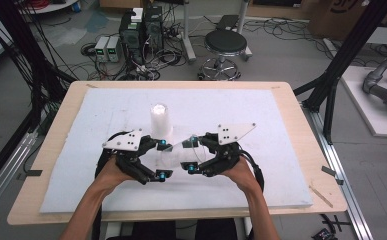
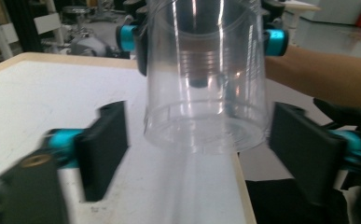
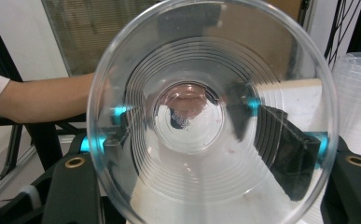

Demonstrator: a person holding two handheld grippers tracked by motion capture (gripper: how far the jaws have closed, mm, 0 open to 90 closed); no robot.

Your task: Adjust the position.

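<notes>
clear plastic cup [image 2: 206,93] clamped in right gripper [image 1: 193,152], between spread-apart jaws of left gripper [image 1: 164,159]

Wooden table [image 1: 291,107]; white foam sheet [image 1: 261,165] on it; cup stack [image 1: 160,120] upright.

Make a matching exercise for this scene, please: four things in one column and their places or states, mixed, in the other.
1 clear cup
2 stack of cups
3 left gripper
4 stool

A on the floor beyond the table
B jaws open
C upright on the white board
D gripped by the right gripper

Pairs: 1-D, 2-C, 3-B, 4-A
</notes>
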